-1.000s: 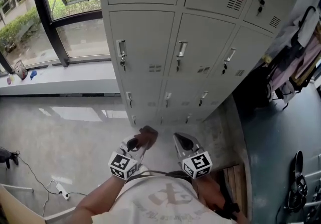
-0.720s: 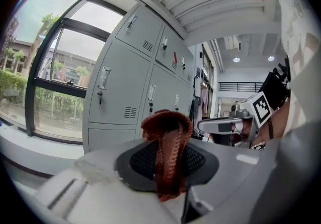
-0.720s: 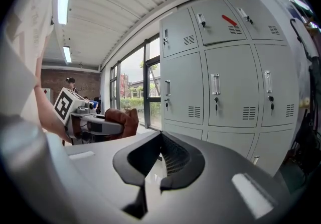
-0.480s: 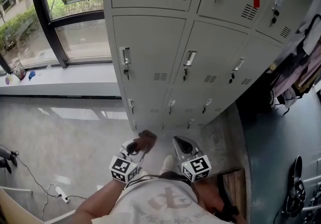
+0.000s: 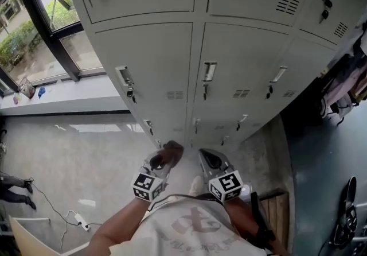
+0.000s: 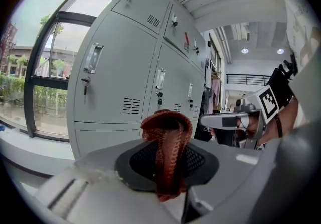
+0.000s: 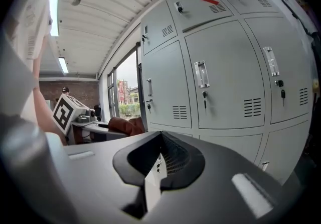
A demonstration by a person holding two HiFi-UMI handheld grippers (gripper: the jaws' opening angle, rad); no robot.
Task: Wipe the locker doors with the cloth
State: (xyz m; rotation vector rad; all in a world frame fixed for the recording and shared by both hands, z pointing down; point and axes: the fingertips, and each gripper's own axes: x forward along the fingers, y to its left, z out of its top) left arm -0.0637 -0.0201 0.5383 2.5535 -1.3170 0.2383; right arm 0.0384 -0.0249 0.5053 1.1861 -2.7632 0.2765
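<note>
Now, head view: the person stands facing a bank of grey locker doors (image 5: 150,62), both tools held low in front of the body. The left gripper (image 5: 162,159) carries a reddish-brown cloth (image 5: 171,149) at its tip. The right gripper (image 5: 207,158) sits just beside it, tip pointing toward the lockers. Neither tool touches a door. Grey floor (image 5: 80,157) lies to the left, with a window (image 5: 43,31) beyond it.

Left gripper view: jaws clamped on the cloth. A folded loop of the knit fabric stands up above the dark pads and a tail hangs down between them. The locker doors fill the background, apart from the cloth. The right gripper's marker cube (image 6: 268,100) shows at the right edge.

Right gripper view: jaws drawn together, only a thin sliver of light between the pads, nothing held. Locker doors ahead with handles and vent slots, not in contact. The left gripper with the cloth shows at the left, level with this one.
</note>
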